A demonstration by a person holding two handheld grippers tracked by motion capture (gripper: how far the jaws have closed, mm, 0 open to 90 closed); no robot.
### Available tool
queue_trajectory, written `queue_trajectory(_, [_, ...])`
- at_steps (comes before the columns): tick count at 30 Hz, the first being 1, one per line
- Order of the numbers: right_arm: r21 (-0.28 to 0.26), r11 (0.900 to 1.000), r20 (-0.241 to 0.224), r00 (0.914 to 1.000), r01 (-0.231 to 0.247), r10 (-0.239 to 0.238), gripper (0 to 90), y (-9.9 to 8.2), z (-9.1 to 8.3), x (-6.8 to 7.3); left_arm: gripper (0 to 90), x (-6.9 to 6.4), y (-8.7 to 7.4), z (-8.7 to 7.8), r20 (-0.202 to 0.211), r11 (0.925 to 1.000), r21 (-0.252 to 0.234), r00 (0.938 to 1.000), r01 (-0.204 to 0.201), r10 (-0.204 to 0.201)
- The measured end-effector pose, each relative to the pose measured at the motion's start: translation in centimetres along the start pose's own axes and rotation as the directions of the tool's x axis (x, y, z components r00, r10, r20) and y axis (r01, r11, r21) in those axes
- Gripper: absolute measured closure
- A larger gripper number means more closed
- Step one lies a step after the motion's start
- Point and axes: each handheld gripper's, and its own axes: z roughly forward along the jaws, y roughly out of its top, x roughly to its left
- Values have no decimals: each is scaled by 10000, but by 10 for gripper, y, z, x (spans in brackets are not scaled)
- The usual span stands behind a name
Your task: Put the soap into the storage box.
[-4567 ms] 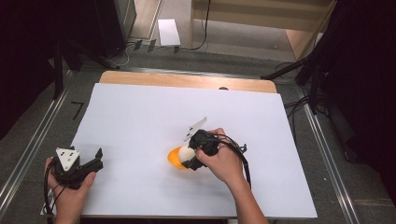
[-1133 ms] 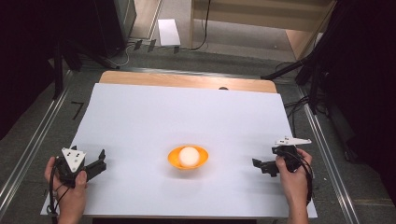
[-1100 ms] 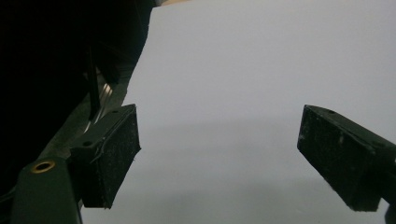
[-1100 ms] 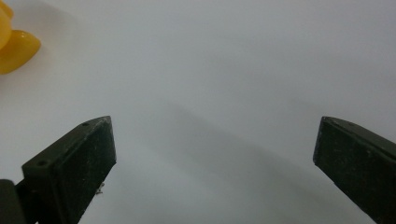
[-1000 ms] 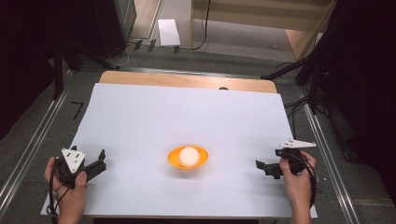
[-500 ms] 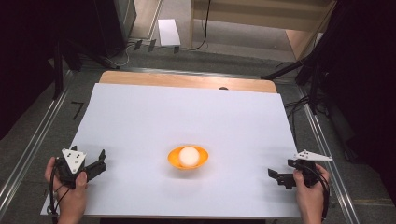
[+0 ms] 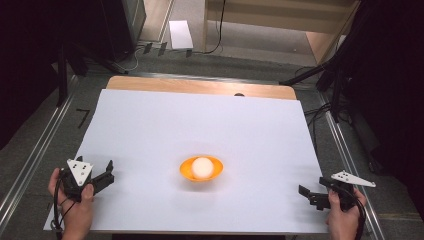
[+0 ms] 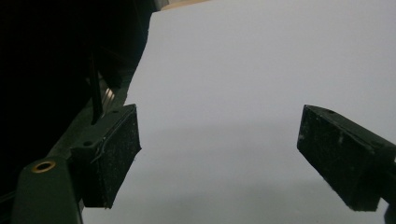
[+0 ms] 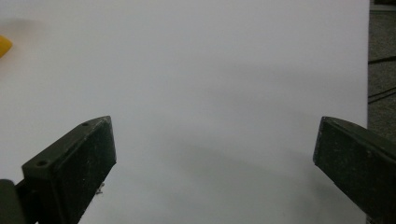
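Observation:
An orange bowl [image 7: 201, 170] sits on the white sheet [image 7: 200, 120] near the table's front middle, with a white ball [image 7: 202, 166] lying in it. My left gripper [image 7: 107, 175] rests at the front left corner of the sheet, pointing right; its jaws stand open over bare sheet [image 8: 219, 154]. Held at the front right corner, my right gripper [image 7: 306, 196] points left toward the bowl, well clear of it. Its jaws are open with nothing between them [image 9: 215, 163]. A sliver of the orange bowl [image 9: 3, 45] shows at the left edge of the right gripper view.
A wooden table edge [image 7: 200, 86] shows beyond the sheet's far side. Metal rails [image 7: 345, 150] run along both sides of the table. Cables [image 7: 320, 112] lie on the floor at the right, and dark stands [image 7: 65, 60] rise at the back left.
The right hand, which earlier was at the bowl with the white ball, has drawn back to the right and toward the front edge, a little lower. The left hand has kept still.

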Motion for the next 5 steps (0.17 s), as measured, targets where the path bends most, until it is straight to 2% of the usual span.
queue_trajectory(1, [-67, 9999, -59, 9999, -105, 105, 0, -1, 0, -2, 139, 0, 0, 0, -12, 10000, -10, 10000, -31, 31])
queue_trajectory(5, [-45, 10000, -96, 9999, -40, 39, 0, 1, 1, -2, 139, -1, 0, 0, 2, 10000, 37, 10000, -33, 33])
